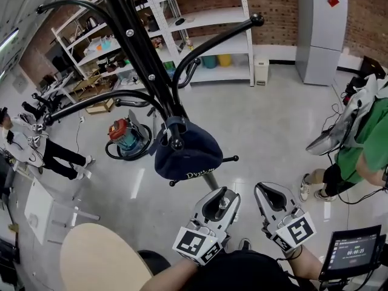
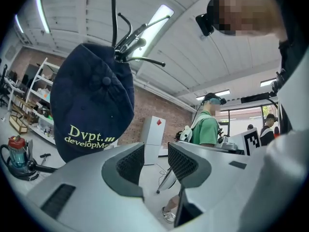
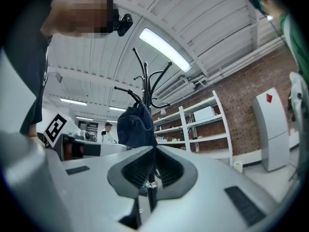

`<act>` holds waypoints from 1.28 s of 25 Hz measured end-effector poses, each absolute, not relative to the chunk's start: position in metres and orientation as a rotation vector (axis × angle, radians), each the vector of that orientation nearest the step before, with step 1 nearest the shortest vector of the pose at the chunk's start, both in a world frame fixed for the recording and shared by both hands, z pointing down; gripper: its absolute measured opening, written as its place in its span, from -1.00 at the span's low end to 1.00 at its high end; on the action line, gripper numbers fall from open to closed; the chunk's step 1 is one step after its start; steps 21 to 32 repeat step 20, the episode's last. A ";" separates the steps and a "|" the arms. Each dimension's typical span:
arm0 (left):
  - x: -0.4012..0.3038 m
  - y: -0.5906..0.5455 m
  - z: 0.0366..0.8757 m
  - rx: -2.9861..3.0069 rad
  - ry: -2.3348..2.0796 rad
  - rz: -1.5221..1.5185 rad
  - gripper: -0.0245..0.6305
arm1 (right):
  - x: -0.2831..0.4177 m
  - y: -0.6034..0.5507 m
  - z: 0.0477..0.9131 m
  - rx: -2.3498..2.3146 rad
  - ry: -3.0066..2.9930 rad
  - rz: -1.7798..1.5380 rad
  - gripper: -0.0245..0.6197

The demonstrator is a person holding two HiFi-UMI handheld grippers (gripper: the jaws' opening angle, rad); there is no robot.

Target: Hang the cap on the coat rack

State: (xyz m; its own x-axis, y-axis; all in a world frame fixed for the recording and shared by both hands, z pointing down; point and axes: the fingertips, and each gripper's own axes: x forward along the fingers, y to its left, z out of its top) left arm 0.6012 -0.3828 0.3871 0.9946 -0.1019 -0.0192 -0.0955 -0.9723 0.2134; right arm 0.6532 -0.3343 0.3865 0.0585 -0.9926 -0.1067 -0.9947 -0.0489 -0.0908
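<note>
A navy cap (image 1: 188,156) with pale green lettering hangs on a low hook of the black coat rack (image 1: 136,38), its crown bulging toward me. Neither gripper touches it. My left gripper (image 1: 220,194) sits just below and to the right of the cap, open, with nothing between its dark pads. In the left gripper view the cap (image 2: 91,105) fills the upper left, above the left gripper (image 2: 155,150). My right gripper (image 1: 270,193) is further right, shut and empty. The right gripper view shows the cap (image 3: 136,124) on the rack (image 3: 147,81) beyond the right gripper (image 3: 153,151).
A red and teal vacuum cleaner (image 1: 124,137) stands on the floor behind the rack. White shelving (image 1: 206,23) and a grey cabinet (image 1: 321,32) line the brick wall. A person in green (image 1: 364,144) stands at right, and another person (image 1: 36,150) at left. A round wooden top (image 1: 100,256) is near left.
</note>
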 end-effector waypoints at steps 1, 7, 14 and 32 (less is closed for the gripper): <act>0.600 -0.384 0.387 2.924 -0.140 -0.044 -0.43 | 0.652 -0.335 0.387 -2.184 2.060 0.019 -0.86; 0.591 -0.389 0.393 2.917 -0.105 -0.028 -0.43 | 0.641 -0.340 0.389 -2.207 2.048 0.010 -0.86; 0.577 -0.394 0.395 2.908 -0.098 -0.012 -0.43 | 0.627 -0.345 0.392 -2.222 2.036 -0.008 -0.86; 0.571 -0.407 0.387 2.934 -0.108 -0.054 -0.43 | 0.624 -0.357 0.386 -2.222 2.043 0.041 -0.86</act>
